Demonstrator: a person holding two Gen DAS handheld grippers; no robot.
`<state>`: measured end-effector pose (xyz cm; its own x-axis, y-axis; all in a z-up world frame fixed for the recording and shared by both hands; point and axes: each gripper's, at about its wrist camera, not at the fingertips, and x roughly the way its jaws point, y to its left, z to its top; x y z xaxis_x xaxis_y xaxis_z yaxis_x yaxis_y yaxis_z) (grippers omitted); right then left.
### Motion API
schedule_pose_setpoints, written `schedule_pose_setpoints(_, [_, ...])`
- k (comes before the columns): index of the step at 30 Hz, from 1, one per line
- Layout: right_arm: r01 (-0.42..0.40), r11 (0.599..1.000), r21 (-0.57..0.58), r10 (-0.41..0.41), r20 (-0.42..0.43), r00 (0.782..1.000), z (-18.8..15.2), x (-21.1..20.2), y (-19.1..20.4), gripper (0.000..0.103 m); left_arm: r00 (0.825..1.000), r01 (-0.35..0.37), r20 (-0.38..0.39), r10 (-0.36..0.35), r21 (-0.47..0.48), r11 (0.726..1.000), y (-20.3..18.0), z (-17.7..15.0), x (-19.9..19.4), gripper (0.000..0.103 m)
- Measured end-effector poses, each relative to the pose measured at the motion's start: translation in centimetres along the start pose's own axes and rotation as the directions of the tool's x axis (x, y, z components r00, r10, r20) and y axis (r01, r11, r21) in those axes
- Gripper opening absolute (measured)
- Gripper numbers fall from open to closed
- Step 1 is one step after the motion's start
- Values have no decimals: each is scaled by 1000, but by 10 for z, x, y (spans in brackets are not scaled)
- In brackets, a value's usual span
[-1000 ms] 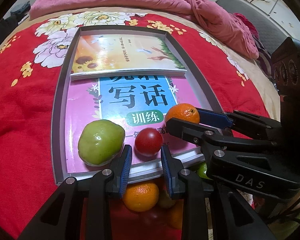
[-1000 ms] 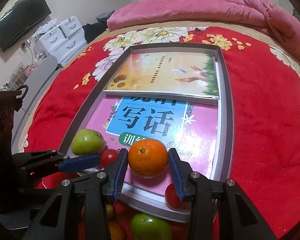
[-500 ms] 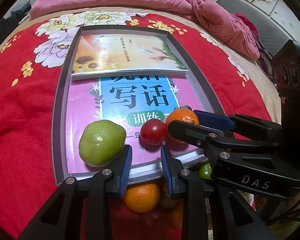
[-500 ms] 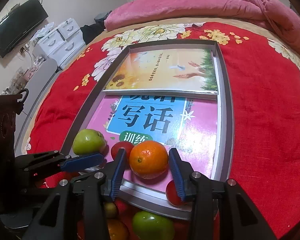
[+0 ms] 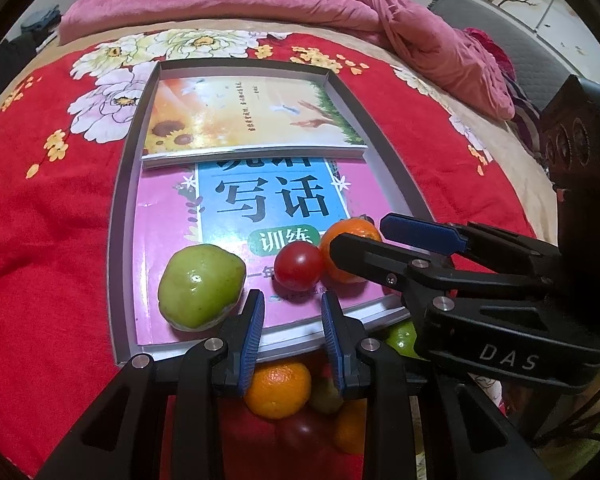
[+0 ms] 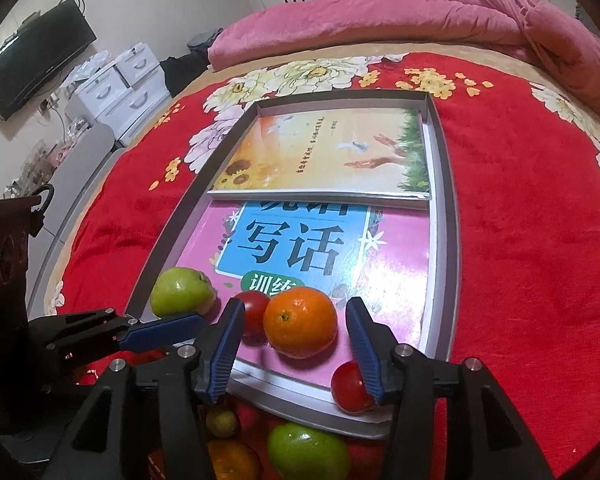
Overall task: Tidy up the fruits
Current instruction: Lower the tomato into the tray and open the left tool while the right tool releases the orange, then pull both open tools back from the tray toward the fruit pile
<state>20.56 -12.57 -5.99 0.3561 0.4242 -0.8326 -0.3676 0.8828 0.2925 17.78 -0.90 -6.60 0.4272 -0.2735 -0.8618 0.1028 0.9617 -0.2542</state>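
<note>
Red bedspread (image 5: 52, 248) fills your left-wrist view, with the grey tray (image 5: 118, 248) lying on it and two books inside. Three fruits already sit in a row on the pink book (image 5: 160, 216): a green apple (image 5: 201, 286), a tomato (image 5: 299, 266) and an orange (image 5: 350, 254), the last two touching. Your left gripper (image 5: 292, 330) hovers at the tray's near edge, jaws apart and empty. Below it, off the tray, a second orange (image 5: 278, 390) and other fruits wait.

From your right wrist, the right gripper (image 6: 296, 354) is spread wide around the placed orange (image 6: 300, 322) without clamping it. Another tomato (image 6: 350, 388), a green apple (image 6: 306, 452) and more remain outside, so I judge you under halfway.
</note>
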Motion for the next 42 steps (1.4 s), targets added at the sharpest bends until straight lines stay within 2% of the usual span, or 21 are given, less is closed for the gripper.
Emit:
schedule_pose_setpoints(2, [5, 1000, 4, -5, 9, 1000, 1, -3, -1, 57, 1000, 0, 2, 0, -1, 1000, 0, 0, -2, 30])
schedule_pose_setpoints(4, [11, 1000, 6, -11, 28, 1000, 1, -8, -1, 58, 1000, -2, 6, 2, -2, 1000, 0, 0, -4, 34])
schedule_pose_setpoints(6, [17, 1000, 6, -17, 43, 999, 2, -13, -2, 58, 1000, -1, 11, 1, -4, 1000, 1, 0, -7, 42])
schedule_pose_setpoints(10, [26, 1000, 4, -26, 63, 998, 3, -21, -2, 66, 1000, 6, 21, -6, -9, 1000, 1, 0, -12, 47])
schedule_pose_setpoints(12, [21, 1000, 3, -21, 77, 997, 3, -27, -2, 66, 1000, 11, 29, -11, -9, 1000, 0, 0, -16, 55])
schedule_pose_setpoints(15, [15, 1000, 7, -16, 96, 995, 2, -37, -1, 67, 999, 31, 44, -30, -16, 999, -1, 1, -22, 59])
schedule_pose_setpoints(17, [9, 1000, 12, -11, 111, 994, 3, -43, -1, 74, 998, 42, 55, -41, -20, 999, -2, 2, -26, 62])
schedule_pose_setpoints(22, [4, 1000, 29, -9, 150, 989, 5, -57, -2, 80, 996, 41, 74, -40, -17, 999, -4, 3, -37, 67])
schedule_pose_setpoints(24, [7, 999, 32, -12, 163, 987, 5, -62, -2, 82, 996, 39, 84, -38, -17, 999, -4, 3, -42, 72])
schedule_pose_setpoints(29, [27, 999, 40, -34, 196, 980, 5, -73, -2, 87, 993, 33, 110, -32, -14, 999, -5, 3, -54, 75])
schedule_pose_setpoints(36, [53, 998, 42, -61, 211, 976, 3, -81, 1, 91, 990, 29, 137, -25, -32, 999, 1, 3, -70, 76])
schedule_pose_setpoints(42, [52, 997, 50, -63, 243, 968, 1, -91, 3, 98, 987, 13, 162, -7, -36, 999, 2, 3, -81, 76])
